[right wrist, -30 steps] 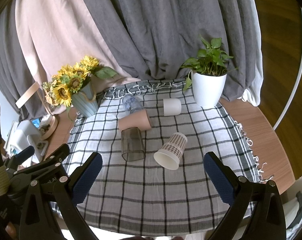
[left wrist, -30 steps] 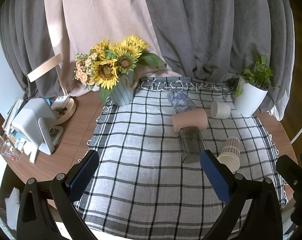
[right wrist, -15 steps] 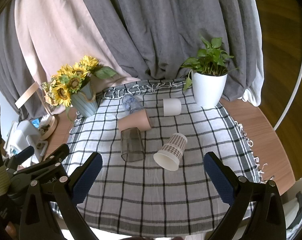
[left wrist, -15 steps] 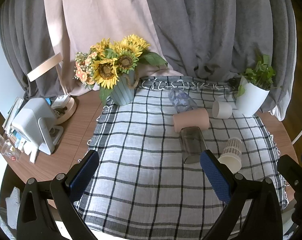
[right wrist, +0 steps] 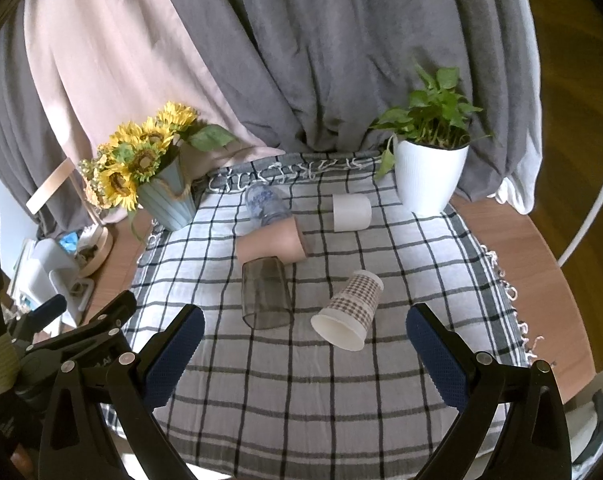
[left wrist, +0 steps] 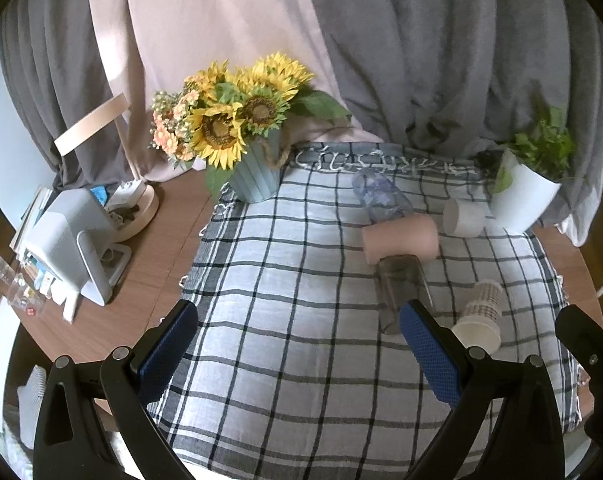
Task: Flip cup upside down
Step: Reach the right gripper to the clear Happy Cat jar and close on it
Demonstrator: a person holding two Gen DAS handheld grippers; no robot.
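Several cups lie on their sides on a checked cloth [right wrist: 301, 392]: a chequered paper cup [right wrist: 351, 314] [left wrist: 481, 312], a smoky clear glass [right wrist: 263, 292] [left wrist: 401, 286], a pink cup [right wrist: 271, 242] [left wrist: 399, 238], a white cup [right wrist: 351, 212] [left wrist: 463, 218] and a clear patterned glass [right wrist: 265, 204] [left wrist: 379, 194]. My right gripper [right wrist: 301, 354] is open and empty, hovering near the paper cup's mouth. My left gripper [left wrist: 297, 348] is open and empty above the cloth, left of the glass.
A sunflower vase [right wrist: 167, 196] [left wrist: 255, 172] stands at the cloth's back left. A white plant pot [right wrist: 429, 178] [left wrist: 525, 198] stands at the back right. A grey device [left wrist: 73, 240], a lamp base [left wrist: 135, 206] and clutter sit on the wooden table [left wrist: 149, 264] at left. Curtains hang behind.
The left wrist view has shifted slightly, so the cups sit a little further right in it. The right gripper has hardly moved. Both grippers stay open.
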